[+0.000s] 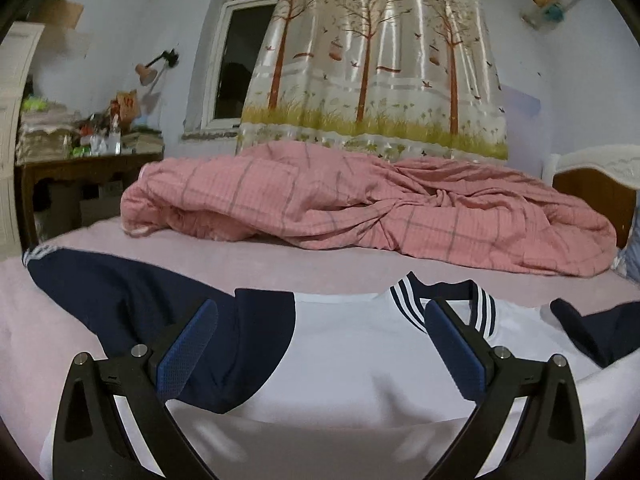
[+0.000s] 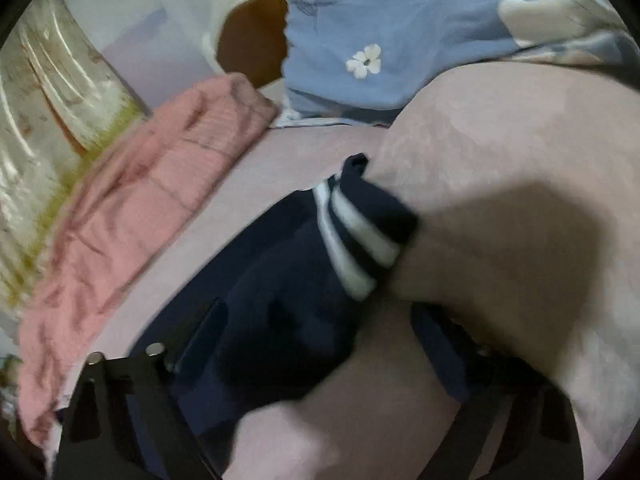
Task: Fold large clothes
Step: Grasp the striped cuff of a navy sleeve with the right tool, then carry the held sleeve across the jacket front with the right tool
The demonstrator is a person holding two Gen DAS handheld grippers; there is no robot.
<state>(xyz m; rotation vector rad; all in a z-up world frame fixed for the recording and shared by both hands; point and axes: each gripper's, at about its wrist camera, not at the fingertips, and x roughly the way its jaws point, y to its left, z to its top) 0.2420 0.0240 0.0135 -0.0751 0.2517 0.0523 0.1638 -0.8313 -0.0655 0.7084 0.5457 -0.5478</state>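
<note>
Shirt (image 1: 360,360) flat on bed (image 1: 280,268), ready for folding. Left gripper (image 1: 320,320) wide, empty, above chest. Right gripper (image 2: 316,328) wide, straddling sleeve (image 2: 296,300) beside cuff (image 2: 356,236), unclamped.

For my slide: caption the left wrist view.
Open left gripper over a white-and-navy top on the bed, pink quilt behind.
</note>
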